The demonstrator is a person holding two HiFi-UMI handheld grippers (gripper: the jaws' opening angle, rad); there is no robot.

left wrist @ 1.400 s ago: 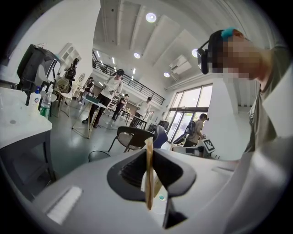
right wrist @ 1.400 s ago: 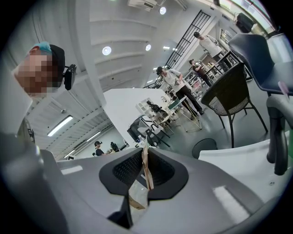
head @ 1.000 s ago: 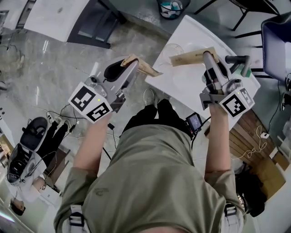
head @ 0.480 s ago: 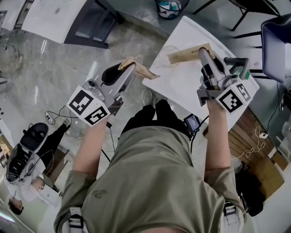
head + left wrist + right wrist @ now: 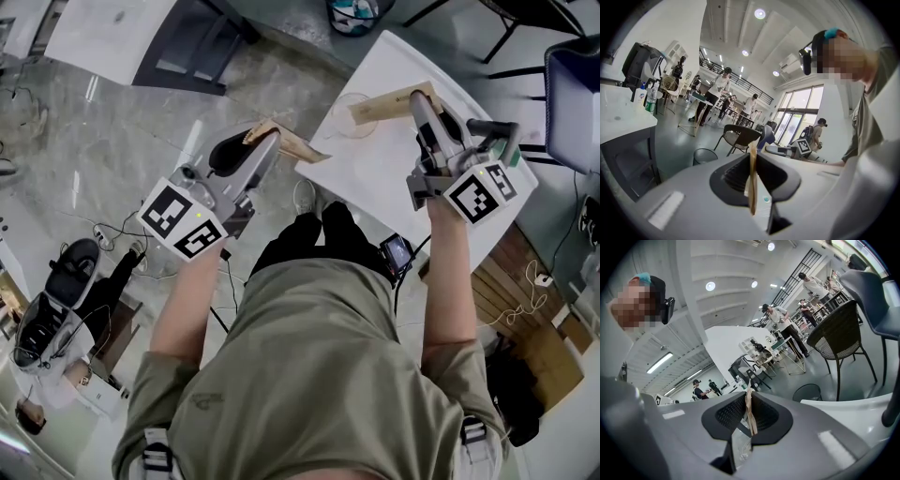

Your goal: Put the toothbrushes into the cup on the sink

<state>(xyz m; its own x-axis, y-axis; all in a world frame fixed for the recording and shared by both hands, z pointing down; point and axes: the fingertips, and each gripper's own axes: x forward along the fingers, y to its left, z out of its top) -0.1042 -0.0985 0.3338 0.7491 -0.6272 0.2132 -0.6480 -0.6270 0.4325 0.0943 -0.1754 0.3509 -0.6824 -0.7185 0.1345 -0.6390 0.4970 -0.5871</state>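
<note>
Each gripper is shut on a flat brown paper toothbrush pack. In the head view my left gripper [image 5: 269, 141] holds its pack [image 5: 292, 142] just off the near left corner of the white sink counter [image 5: 375, 183]. My right gripper [image 5: 422, 101] holds the other pack [image 5: 386, 101] level above the counter. That pack's far end reaches toward a clear glass cup [image 5: 351, 113] at the counter's left edge. The left gripper view shows its pack [image 5: 752, 180] edge-on between the jaws. The right gripper view shows the same for its pack [image 5: 750, 414].
A dark faucet [image 5: 494, 128] stands at the counter's right side, close to my right gripper. A bin [image 5: 354, 15] sits on the floor beyond the counter and a chair [image 5: 574, 89] at far right. Cables and shoes lie on the floor at left.
My right gripper has shifted slightly away from me over the counter with its pack. The left gripper has stayed where it was.
</note>
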